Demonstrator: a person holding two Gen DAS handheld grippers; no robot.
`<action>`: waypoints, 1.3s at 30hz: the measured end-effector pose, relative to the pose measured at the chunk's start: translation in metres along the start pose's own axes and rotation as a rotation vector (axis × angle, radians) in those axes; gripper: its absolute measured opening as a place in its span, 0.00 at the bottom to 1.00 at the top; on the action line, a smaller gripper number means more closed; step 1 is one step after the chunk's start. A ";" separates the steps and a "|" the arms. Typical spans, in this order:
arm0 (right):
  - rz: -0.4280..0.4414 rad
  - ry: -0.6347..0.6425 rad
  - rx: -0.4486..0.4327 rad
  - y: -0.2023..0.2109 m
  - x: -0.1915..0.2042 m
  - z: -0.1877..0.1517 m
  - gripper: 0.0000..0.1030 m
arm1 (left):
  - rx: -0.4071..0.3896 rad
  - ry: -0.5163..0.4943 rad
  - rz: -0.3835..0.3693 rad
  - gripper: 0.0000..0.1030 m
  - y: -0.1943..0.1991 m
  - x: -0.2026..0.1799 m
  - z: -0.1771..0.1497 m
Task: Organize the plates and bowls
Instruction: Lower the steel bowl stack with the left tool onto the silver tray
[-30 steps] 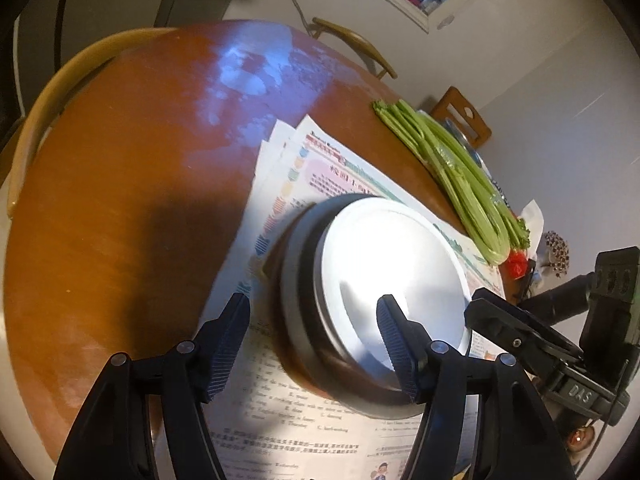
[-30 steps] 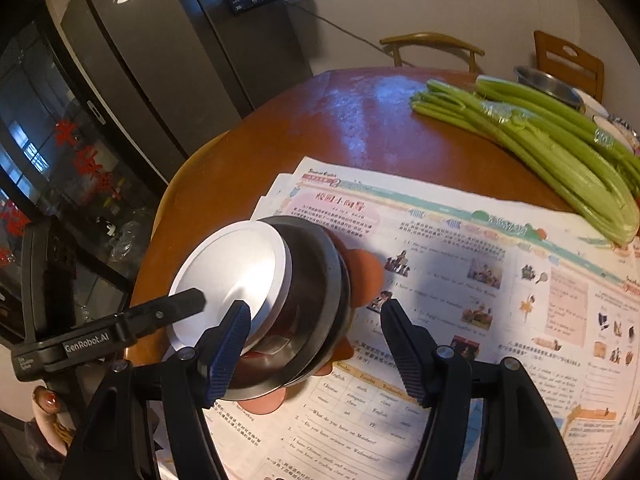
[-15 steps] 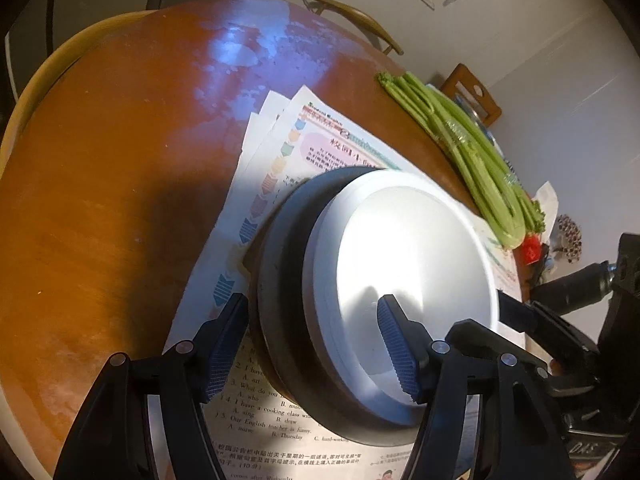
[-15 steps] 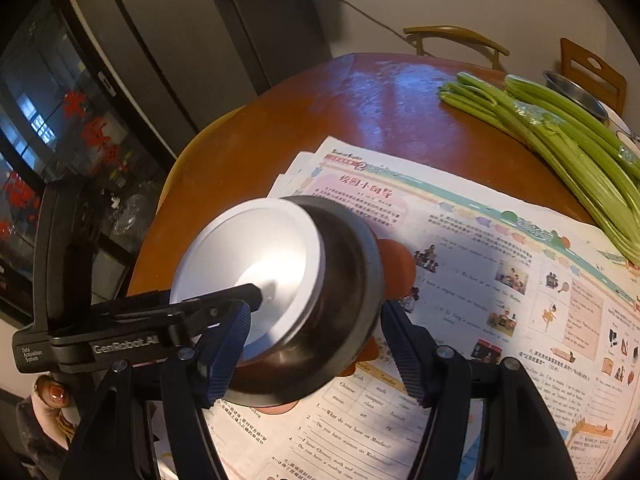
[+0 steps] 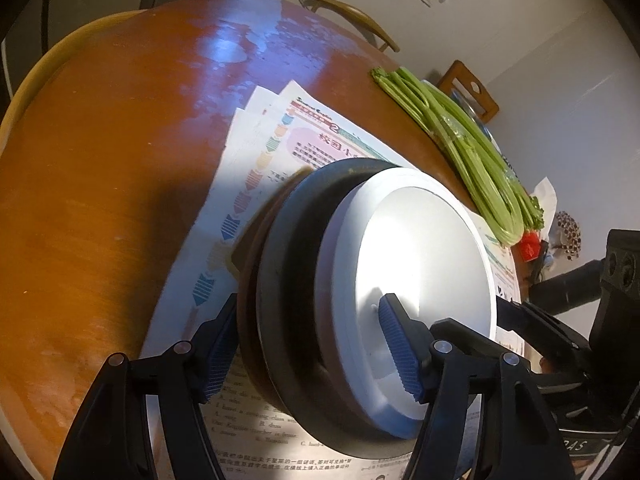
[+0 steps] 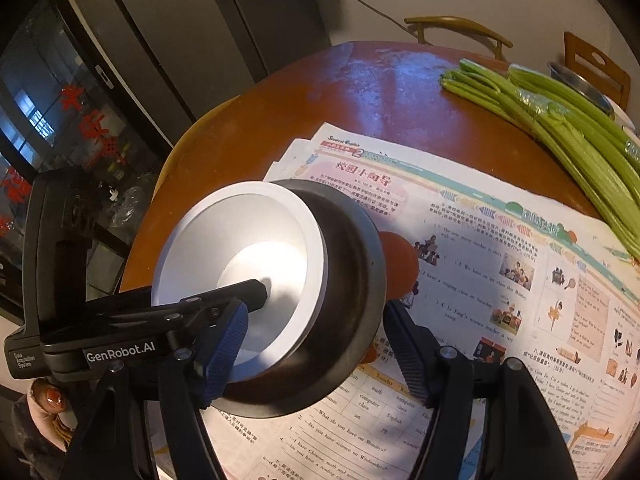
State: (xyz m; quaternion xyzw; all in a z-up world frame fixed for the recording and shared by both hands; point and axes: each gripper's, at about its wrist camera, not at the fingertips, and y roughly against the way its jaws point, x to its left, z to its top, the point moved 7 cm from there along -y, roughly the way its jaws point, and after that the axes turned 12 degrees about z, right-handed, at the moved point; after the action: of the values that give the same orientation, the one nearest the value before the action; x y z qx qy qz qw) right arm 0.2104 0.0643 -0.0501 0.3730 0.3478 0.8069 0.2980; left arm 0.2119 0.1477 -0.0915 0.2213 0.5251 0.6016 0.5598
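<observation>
Left wrist view: the left gripper point(image 5: 312, 356) straddles the near rim of a stack of dishes, one finger outside the dark bowl point(image 5: 296, 280), the other inside the white bowl point(image 5: 408, 280) nested in it; its jaws are opening, and whether the pads press the rims cannot be told. From the right wrist view, the right gripper point(image 6: 320, 356) likewise straddles the stack from the opposite side, its jaws opening around both rims. Under the bowls lies a newspaper point(image 6: 500, 280) on the round table point(image 5: 100, 160); beyond it, celery point(image 6: 560, 128).
</observation>
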 end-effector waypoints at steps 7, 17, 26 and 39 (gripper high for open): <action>0.001 -0.016 0.004 0.003 -0.010 -0.005 0.68 | -0.002 -0.015 0.007 0.68 -0.002 -0.009 -0.001; 0.003 -0.025 -0.003 0.008 -0.019 -0.007 0.68 | -0.004 -0.024 0.009 0.69 -0.004 -0.017 -0.001; -0.013 -0.038 -0.014 0.016 -0.028 -0.012 0.68 | 0.001 -0.044 0.012 0.69 -0.007 -0.029 -0.001; -0.026 -0.064 -0.028 0.029 -0.043 -0.019 0.68 | 0.012 -0.076 0.004 0.69 -0.014 -0.050 -0.004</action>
State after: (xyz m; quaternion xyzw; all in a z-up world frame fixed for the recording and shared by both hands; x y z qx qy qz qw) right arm 0.2124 0.0090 -0.0532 0.3898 0.3314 0.7954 0.3248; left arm 0.2289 0.0987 -0.0893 0.2483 0.5066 0.5910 0.5766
